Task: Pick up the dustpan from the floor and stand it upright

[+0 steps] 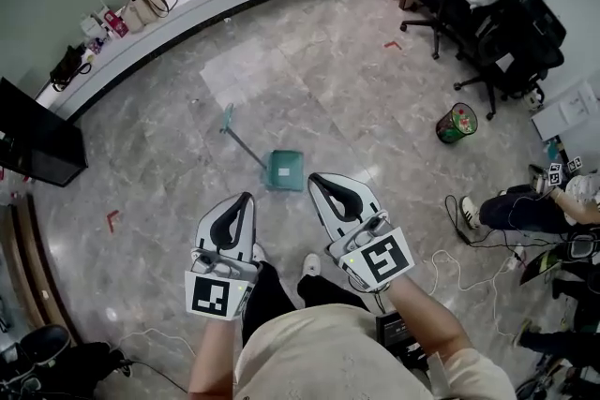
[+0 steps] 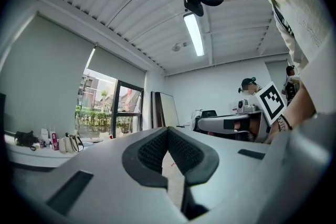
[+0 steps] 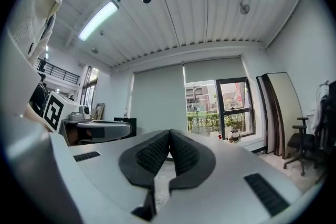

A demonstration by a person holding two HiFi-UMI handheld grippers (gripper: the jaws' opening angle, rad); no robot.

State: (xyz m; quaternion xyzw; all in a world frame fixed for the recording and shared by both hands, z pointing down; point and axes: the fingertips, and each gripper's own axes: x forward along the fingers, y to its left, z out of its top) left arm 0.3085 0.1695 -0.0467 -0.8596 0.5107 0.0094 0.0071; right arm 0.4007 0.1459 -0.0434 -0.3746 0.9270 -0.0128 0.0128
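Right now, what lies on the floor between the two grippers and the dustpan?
Nothing: the head view shows bare marble floor between the dustpan and both the left gripper and right gripper.

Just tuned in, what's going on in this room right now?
A person stands holding the left hand-held gripper and the right hand-held gripper out in front, side by side. Both have their jaws shut with nothing between them. The green dustpan lies on the floor just beyond the jaw tips, its long handle stretched away from the person. Neither touches it; it has not been picked up yet.
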